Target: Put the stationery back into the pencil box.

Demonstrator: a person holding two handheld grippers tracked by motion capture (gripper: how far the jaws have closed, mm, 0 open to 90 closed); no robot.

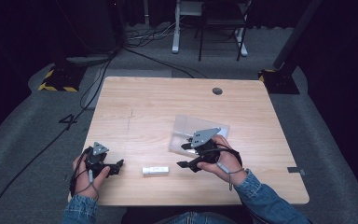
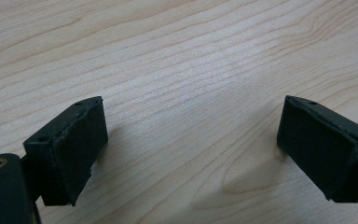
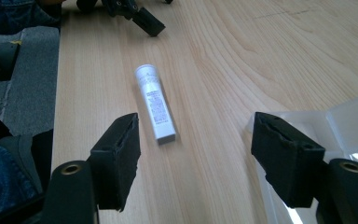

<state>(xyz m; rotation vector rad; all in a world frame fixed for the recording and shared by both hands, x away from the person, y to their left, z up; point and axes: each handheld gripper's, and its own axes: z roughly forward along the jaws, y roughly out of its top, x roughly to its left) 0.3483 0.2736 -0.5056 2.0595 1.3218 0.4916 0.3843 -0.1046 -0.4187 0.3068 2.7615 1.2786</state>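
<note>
A small white tube (image 1: 155, 170) lies flat on the wooden table (image 1: 144, 107) near its front edge, between my two grippers. In the right gripper view the white tube (image 3: 154, 103) lies just ahead of the jaws, cap end away. My right gripper (image 1: 184, 155) stands open, jaws wide, close to the tube's right end and over the edge of a clear plastic bag (image 1: 186, 128). My left gripper (image 1: 118, 166) rests open at the front left, with only bare wood between its jaws (image 2: 191, 144). The right gripper (image 3: 196, 154) holds nothing.
The clear plastic bag (image 3: 349, 121) lies flat at the right of the table's middle. A round cable hole (image 1: 217, 91) sits near the far edge. Past the table are cables, stands and a chair frame (image 1: 219, 23) on grey floor. The left gripper (image 3: 140, 16) shows far off.
</note>
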